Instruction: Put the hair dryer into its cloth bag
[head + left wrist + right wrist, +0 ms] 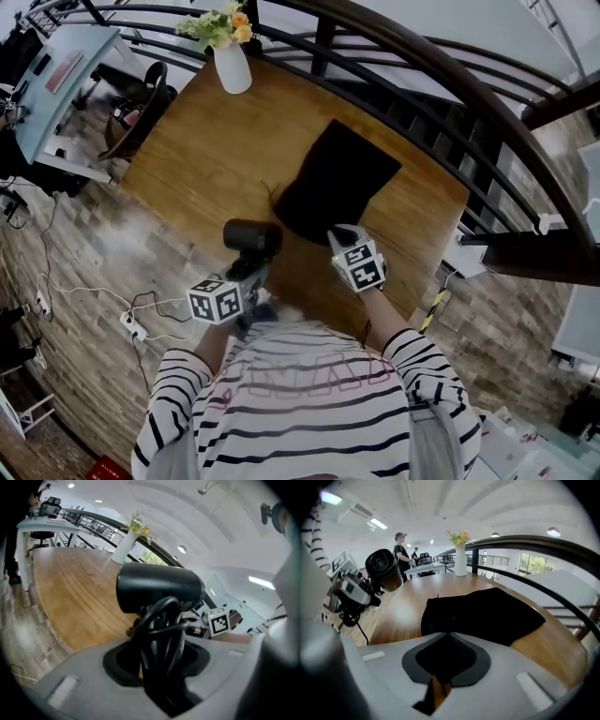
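The black hair dryer (pixel 251 237) is held upright over the near edge of the wooden table (pixel 206 141). My left gripper (pixel 251 267) is shut on its handle, with the black cord wound around it. In the left gripper view the dryer's barrel (pixel 159 590) rises above the jaws of the left gripper (pixel 161 644). The black cloth bag (pixel 337 178) lies flat on the table. My right gripper (pixel 339 234) is at its near edge, shut on the cloth. In the right gripper view black fabric fills the gap of the right gripper (pixel 447 637), and the bag (pixel 487 609) spreads beyond.
A white vase (pixel 232 66) of flowers stands at the table's far end. A dark curved railing (pixel 450 103) runs along the right side. A power strip (pixel 131 323) and cables lie on the floor at left. A person (pixel 399 550) stands far off by a desk.
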Motion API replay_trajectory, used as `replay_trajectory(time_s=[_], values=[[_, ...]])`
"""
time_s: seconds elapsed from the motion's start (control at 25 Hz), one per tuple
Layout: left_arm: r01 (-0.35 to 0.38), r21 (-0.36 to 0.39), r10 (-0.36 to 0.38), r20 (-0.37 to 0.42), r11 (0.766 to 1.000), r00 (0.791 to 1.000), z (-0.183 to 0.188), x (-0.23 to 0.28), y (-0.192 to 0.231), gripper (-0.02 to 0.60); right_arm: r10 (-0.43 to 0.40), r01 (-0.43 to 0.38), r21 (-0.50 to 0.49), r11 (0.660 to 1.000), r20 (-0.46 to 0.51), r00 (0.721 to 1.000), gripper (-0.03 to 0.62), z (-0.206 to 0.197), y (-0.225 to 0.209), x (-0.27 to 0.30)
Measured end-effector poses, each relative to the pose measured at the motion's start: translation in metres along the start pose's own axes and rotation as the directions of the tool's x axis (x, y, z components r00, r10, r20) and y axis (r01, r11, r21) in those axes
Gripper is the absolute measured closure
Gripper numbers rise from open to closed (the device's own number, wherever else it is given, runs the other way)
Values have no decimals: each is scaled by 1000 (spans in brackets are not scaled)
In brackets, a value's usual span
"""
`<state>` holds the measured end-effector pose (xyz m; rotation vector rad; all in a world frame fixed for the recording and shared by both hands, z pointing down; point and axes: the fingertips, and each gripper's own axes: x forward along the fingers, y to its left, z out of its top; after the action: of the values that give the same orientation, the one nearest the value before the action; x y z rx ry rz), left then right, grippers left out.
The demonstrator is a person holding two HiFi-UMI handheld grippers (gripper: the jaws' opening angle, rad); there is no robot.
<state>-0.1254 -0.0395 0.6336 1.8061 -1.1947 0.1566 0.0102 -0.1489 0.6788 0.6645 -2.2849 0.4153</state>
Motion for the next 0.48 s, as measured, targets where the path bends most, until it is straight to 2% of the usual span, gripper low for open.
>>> replay_trajectory(time_s=[0.2,0.36,0.48], values=[[-15,30,16,-34,999,999,-7,5,3,420,72,-86,204,975,75,995,582,21,21,-5],[-24,41,26,-65,999,998,-13,11,6,420,95,-127,270,954,128,987,582,35,31,-10],[-36,78,44,-103,996,994,-18,15,10,420,108,-151,298,943,156,982,582,41,36,-12]])
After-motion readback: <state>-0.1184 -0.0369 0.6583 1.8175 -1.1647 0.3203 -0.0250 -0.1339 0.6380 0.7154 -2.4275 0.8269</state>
